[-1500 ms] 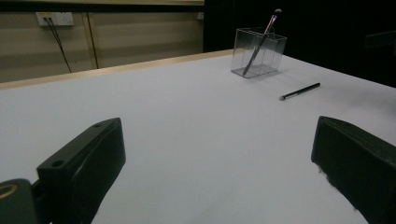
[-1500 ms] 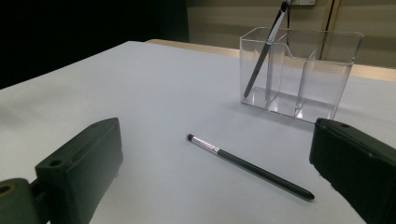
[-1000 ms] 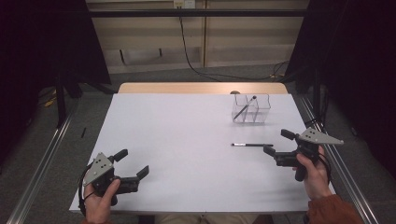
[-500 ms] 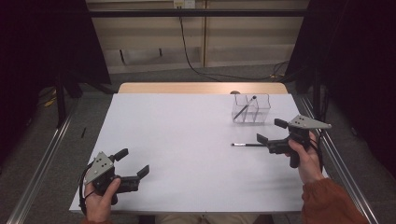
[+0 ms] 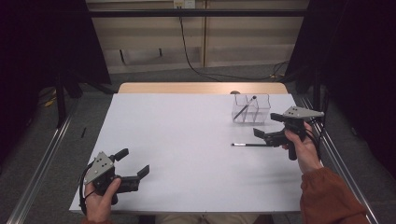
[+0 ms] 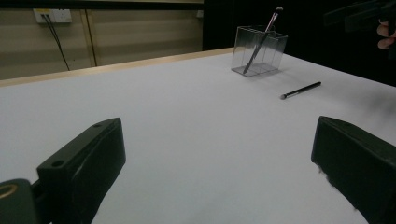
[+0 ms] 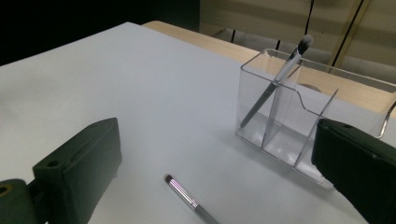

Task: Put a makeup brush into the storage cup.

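One slim black makeup brush (image 5: pixel 250 144) lies near the white desk's (image 5: pixel 187 140) right edge; the right tool (image 5: pixel 270 128), spread wide, has advanced over it, ready to grasp

The broad flat surface (image 5: pixel 187 140) is plain white, edged at the far side in pale wood. The slim loose makeup brush (image 5: pixel 250 144) is black with a silvery band. The clear plastic divided holder (image 5: pixel 252 109) is colourless. Both tongs (image 5: pixel 275 127) (image 5: pixel 133 163) are matt black, topped with grey plates. The sleeve (image 5: pixel 329 198) is rust-orange.
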